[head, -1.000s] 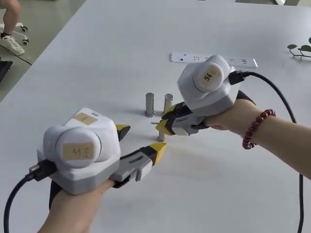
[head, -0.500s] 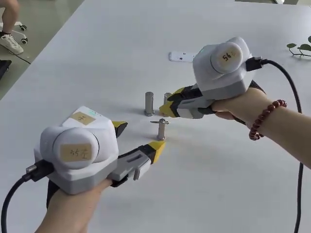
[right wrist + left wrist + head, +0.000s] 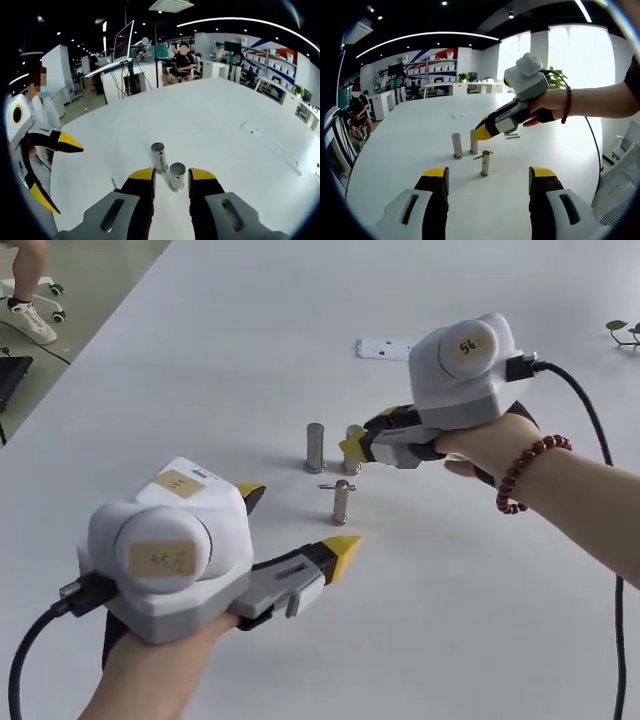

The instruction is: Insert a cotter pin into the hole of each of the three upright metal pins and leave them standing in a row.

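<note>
1. White table [image 3: 180,360] fills my feed, with a white power strip [image 3: 385,348] lying far back.
2. Three grey upright metal pins stand on it. The front pin [image 3: 341,502] has a thin cotter pin [image 3: 330,487] through its top.
3. My left claw [image 3: 297,520] hovers near it, jaws wide apart, holding nothing.
4. My right claw [image 3: 171,175] is narrowly apart, flanking the right rear pin [image 3: 176,176]; I cannot tell whether they touch. The left rear pin [image 3: 316,447] stands just beside.

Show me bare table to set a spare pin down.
Free: the table between the power strip and the metal pins, and the stretch left of the pins. Crowded: around the pins, between left tool and right tool.
</note>
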A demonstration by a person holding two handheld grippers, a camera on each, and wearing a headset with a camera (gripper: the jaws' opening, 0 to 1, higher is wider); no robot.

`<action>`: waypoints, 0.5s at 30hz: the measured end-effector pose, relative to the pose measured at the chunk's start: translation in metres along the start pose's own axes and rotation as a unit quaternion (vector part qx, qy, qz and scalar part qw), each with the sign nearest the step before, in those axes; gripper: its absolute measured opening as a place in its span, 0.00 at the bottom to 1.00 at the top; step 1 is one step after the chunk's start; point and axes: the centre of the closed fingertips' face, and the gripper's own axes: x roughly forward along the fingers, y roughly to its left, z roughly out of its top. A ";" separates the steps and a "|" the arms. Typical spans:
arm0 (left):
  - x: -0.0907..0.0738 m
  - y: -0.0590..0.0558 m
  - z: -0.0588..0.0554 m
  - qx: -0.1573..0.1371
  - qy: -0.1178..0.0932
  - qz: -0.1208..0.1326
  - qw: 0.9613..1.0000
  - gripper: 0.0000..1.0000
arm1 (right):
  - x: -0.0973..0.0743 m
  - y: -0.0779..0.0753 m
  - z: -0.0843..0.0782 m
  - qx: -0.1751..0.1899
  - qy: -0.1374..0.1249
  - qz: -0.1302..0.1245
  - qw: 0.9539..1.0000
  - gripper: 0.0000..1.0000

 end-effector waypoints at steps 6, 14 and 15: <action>-0.002 0.001 0.001 0.004 -0.002 -0.001 1.000 0.69 | 0.010 0.001 -0.002 0.004 0.002 -0.005 1.000 0.17; -0.004 0.004 0.001 0.009 0.002 0.003 1.000 0.69 | 0.018 -0.002 -0.009 0.002 0.010 -0.006 1.000 0.12; -0.004 0.004 0.001 0.010 0.003 0.003 1.000 0.68 | 0.018 -0.002 -0.010 -0.003 0.014 -0.007 1.000 0.11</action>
